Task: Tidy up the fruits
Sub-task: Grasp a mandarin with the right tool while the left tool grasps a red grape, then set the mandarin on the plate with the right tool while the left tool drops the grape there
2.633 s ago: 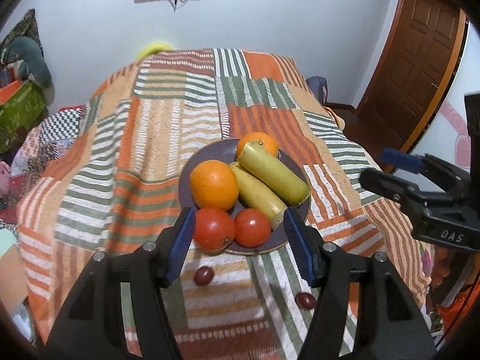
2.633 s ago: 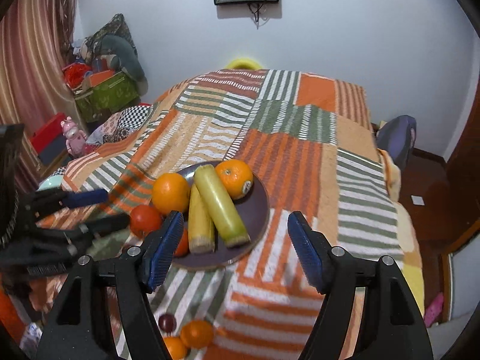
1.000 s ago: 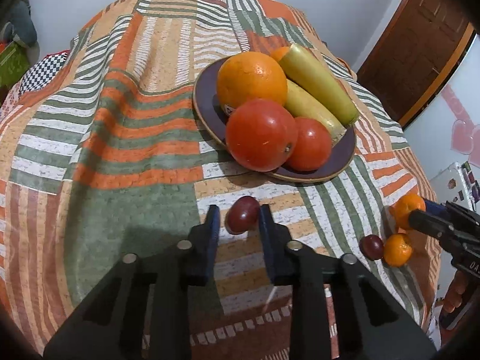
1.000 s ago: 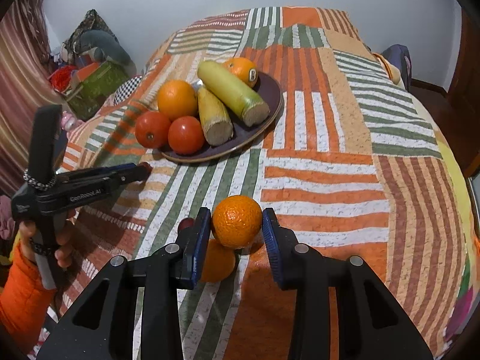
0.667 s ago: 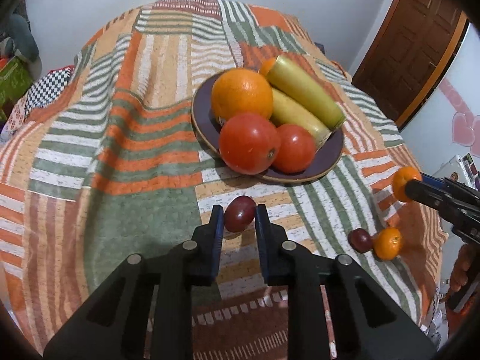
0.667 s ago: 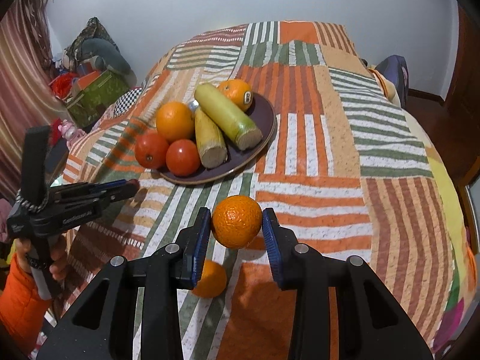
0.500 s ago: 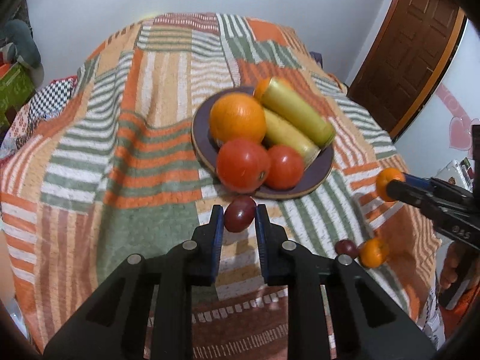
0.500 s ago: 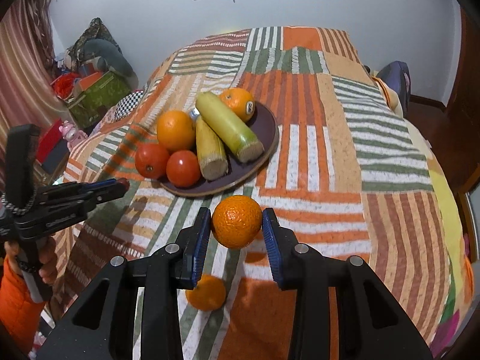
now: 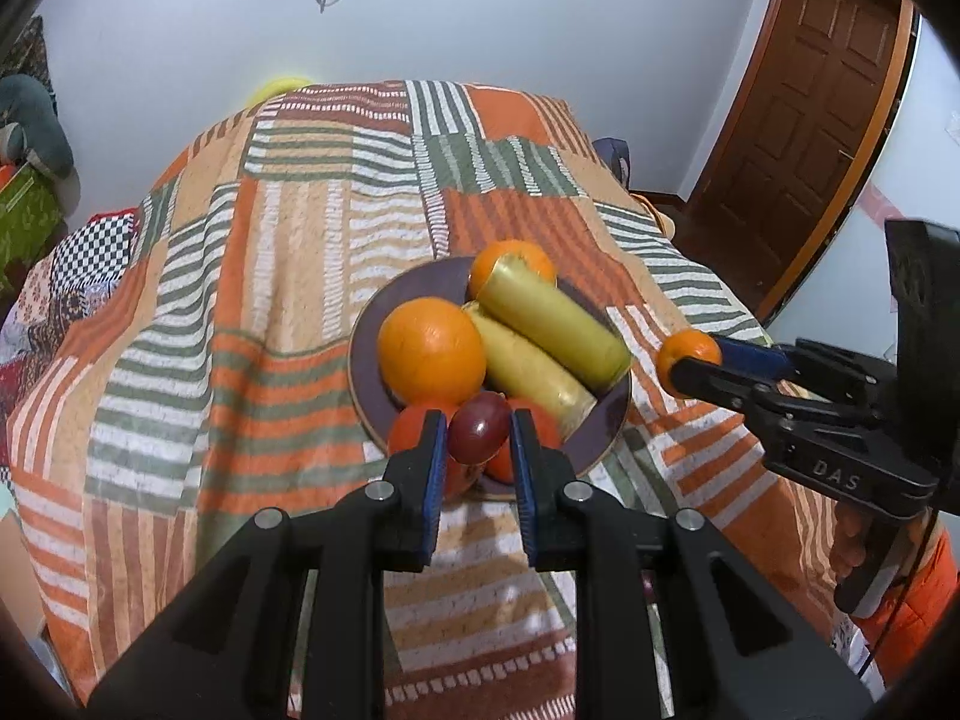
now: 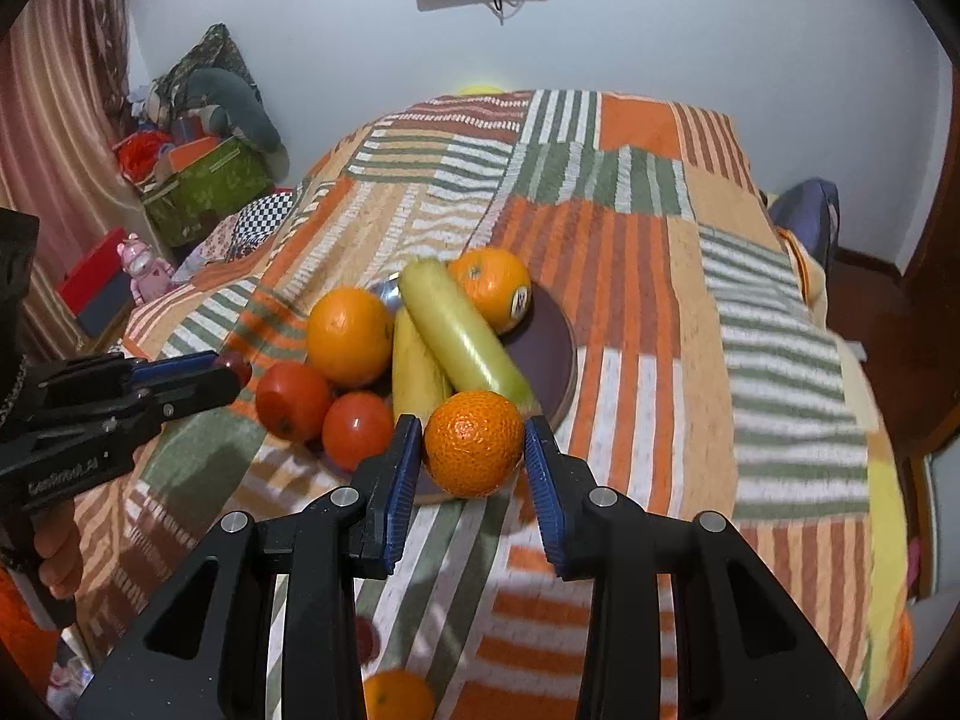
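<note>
I'm mid-carry with both hands: my left gripper (image 9: 477, 441) has its jaws pinching a dark red grape (image 9: 478, 435), and my right gripper (image 10: 471, 450) has its jaws pinching a mandarin (image 10: 474, 443), both held up near the front rim of the plate (image 10: 561, 348). Next, I judge, each needs lowering into a free gap among the oranges, tomatoes and corn before letting go. The plate sits on a striped patchwork blanket (image 9: 288, 252) on a bed; white wall (image 9: 510, 12) and brown door (image 9: 822, 120) behind.

Tomatoes (image 9: 414, 438) half hidden behind tongs; bottom mandarin (image 10: 396, 695) blurred, cropped.
</note>
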Available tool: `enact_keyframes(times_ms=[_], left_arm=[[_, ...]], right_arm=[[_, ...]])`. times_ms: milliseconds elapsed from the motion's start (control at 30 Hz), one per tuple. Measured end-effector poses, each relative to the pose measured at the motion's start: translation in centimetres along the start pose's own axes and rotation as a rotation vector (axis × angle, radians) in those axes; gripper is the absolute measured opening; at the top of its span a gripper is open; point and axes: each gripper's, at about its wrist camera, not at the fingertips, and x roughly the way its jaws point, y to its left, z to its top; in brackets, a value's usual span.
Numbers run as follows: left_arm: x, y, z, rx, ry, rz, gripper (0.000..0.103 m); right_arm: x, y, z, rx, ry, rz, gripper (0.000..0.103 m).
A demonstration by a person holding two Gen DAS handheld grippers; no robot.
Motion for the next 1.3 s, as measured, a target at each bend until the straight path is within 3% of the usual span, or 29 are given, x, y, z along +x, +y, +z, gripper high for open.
enact_keyframes(times_ms=[467, 933, 1133, 1300], left_arm=[[2.4, -0.1, 2.2, -0.002, 0.005, -0.005, 0.021], [4.6, 1.1, 2.2, -0.043, 0.061, -0.015, 0.021], [4.2, 1.1, 2.0, -0.04, 0.06, -0.007, 0.032], [3.3, 0.5, 1.8, -0.023, 0.05, -0.003, 0.033]], right_arm=[[3.8, 3.0, 2.7, -0.126, 0.001, 0.042, 0.032], [6.3, 3.0, 2.7, -0.13, 0.059, 0.086, 0.033], [6.2, 2.6, 2.5, -0.112, 0.079, 0.089, 0.039], [5.0, 2.2, 2.1, -0.106, 0.067, 0.065, 0.046]])
